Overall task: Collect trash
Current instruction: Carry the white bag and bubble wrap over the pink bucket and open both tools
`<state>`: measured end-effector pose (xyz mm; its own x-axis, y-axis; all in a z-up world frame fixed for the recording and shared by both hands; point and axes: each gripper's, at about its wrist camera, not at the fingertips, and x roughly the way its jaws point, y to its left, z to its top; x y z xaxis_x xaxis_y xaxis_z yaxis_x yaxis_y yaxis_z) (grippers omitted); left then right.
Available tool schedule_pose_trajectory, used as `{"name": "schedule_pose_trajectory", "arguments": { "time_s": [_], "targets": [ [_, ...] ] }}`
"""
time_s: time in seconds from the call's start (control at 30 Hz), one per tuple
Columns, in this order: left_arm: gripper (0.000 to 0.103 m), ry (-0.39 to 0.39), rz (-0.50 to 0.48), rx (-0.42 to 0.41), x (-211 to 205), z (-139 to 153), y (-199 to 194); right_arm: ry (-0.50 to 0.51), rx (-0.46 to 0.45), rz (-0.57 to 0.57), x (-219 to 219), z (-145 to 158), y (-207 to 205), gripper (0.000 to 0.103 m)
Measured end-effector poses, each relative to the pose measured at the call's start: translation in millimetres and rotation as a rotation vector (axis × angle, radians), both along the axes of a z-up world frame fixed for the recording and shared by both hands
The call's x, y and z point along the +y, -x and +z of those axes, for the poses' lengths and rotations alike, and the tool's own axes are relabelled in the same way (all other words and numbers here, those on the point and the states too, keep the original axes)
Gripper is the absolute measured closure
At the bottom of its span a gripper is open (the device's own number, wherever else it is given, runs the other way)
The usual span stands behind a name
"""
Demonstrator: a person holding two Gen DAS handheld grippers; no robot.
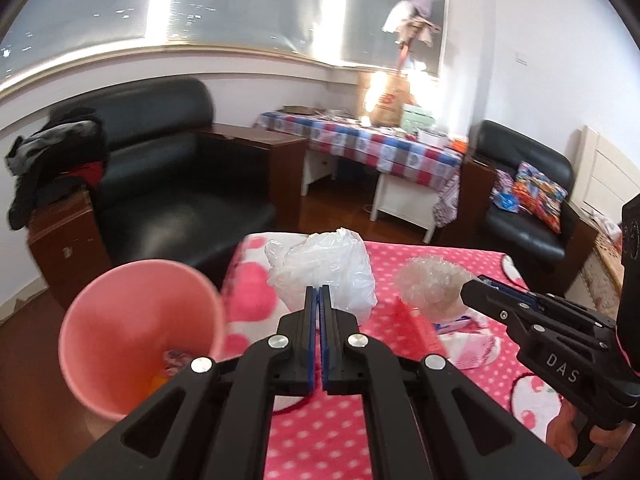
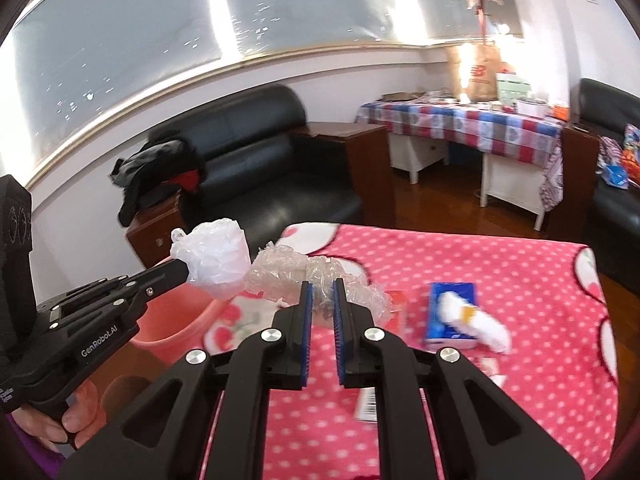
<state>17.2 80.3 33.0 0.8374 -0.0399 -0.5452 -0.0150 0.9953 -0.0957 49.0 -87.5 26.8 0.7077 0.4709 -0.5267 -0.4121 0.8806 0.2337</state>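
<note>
Left gripper (image 1: 319, 292) fingers pressing together, pinching white bag (image 1: 332, 268) at the tips, bag sticking up just past them. Right gripper (image 2: 323, 286) fingers sitting a little apart, squeezing clear wrap (image 2: 308, 276) between the blue pads; wrap bunching out both sides and ahead of the tips.

Pink bin (image 1: 136, 336) sitting left of and below the left fingers, mouth tilting toward the camera, some small scraps showing at the bottom, orange bit and crumpled wrapper, too blurry to name. In the right view the bin (image 2: 176, 320) is showing under the left gripper (image 2: 182, 268), just off the blanket's left edge.

Pink dotted blanket (image 2: 500, 280) spreading under both grippers. Right of the right fingers, blue tissue box (image 2: 450, 312) lying flat with a white tissue poking out; small papers (image 2: 368, 402) lying nearer, by the finger base. Blanket's far edge lying beyond the tips, wood floor (image 2: 440, 204) opening past it, black sofa (image 1: 168, 168) beyond.
</note>
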Motion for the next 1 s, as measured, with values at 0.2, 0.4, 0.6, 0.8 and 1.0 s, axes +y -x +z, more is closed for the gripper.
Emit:
{"name": "schedule_pose_trajectory", "arguments": {
  "time_s": [0.2, 0.4, 0.6, 0.8, 1.0],
  "targets": [
    [0.102, -0.017, 0.106, -0.021, 40.1, 0.5, 23.0, -0.01, 0.006, 0.083, 40.3, 3.4, 4.8, 0.093],
    [0.102, -0.029, 0.198, -0.026, 74.6, -2.0, 38.0, -0.016, 0.008, 0.16, 77.5, 4.2, 3.8, 0.093],
    [0.102, -0.049, 0.274, -0.018, 106.2, -9.0, 46.8, -0.009, 0.021, 0.234, 118.1, 2.6, 1.2, 0.093],
    [0.102, -0.029, 0.322, 0.02, 130.2, -23.9, 47.8, 0.008, 0.042, 0.303, 156.0, -6.0, 1.1, 0.093],
    [0.102, -0.006, 0.36, 0.061, 152.2, -39.5, 47.6, 0.027, 0.079, 0.352, 187.6, -17.4, -2.3, 0.093]
  ]
}}
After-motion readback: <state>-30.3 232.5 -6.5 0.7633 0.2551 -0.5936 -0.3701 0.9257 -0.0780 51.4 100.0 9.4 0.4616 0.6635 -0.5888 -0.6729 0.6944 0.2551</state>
